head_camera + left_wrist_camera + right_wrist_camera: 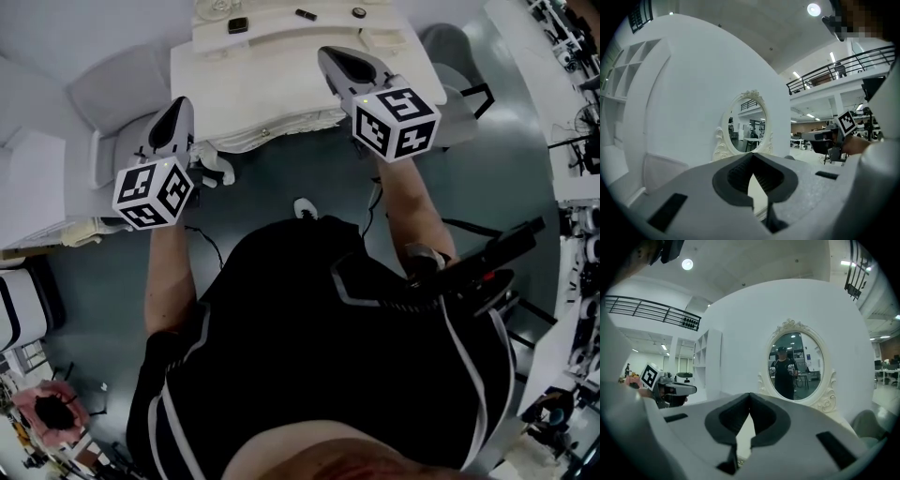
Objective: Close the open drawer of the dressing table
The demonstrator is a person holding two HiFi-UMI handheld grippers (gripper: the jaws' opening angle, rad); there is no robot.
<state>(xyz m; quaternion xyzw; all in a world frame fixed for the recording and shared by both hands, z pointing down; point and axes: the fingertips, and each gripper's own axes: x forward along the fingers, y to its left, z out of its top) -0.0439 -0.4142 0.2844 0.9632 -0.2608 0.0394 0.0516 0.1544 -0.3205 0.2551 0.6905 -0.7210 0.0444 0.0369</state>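
Drawer: I look for the drawer in the dressing table; it should sit under the top, behind the carved front edge; from above I cannot tell if it sticks out or is pushed in

How far: this could be a drawer that waits for a push, or one that is in and flush; the pictures do not settle it, so I pick no move

Left gripper: my left gripper is just by the left front corner of the surface; its jaws are pressed together with nothing in them; it points at the round mirror

Right gripper: my right gripper hangs over the right side of the top and looks higher than the left one; its jaws are closed tight too, and bare

Arms: both forearms reach forward from the body, a bit apart; as far as I can see, neither gripper touches the dressing table
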